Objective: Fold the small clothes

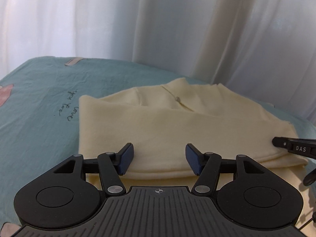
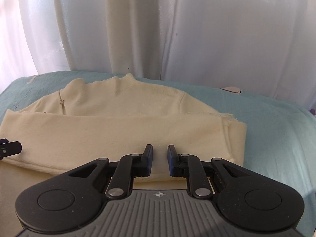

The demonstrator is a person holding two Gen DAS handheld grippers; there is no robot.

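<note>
On teal sheet (image 1: 39,118), folded sweater (image 2: 118,134)

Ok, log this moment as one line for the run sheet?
cream sweater: hem folded up, on teal bedsheet | left gripper: open, over near fold | right gripper: open, narrower gap, holds nothing

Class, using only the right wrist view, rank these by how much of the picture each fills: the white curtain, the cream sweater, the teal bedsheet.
Largest to smallest:
1. white curtain
2. cream sweater
3. teal bedsheet
The sweater and the bedsheet are fairly close; the sweater hides much of the sheet.
</note>
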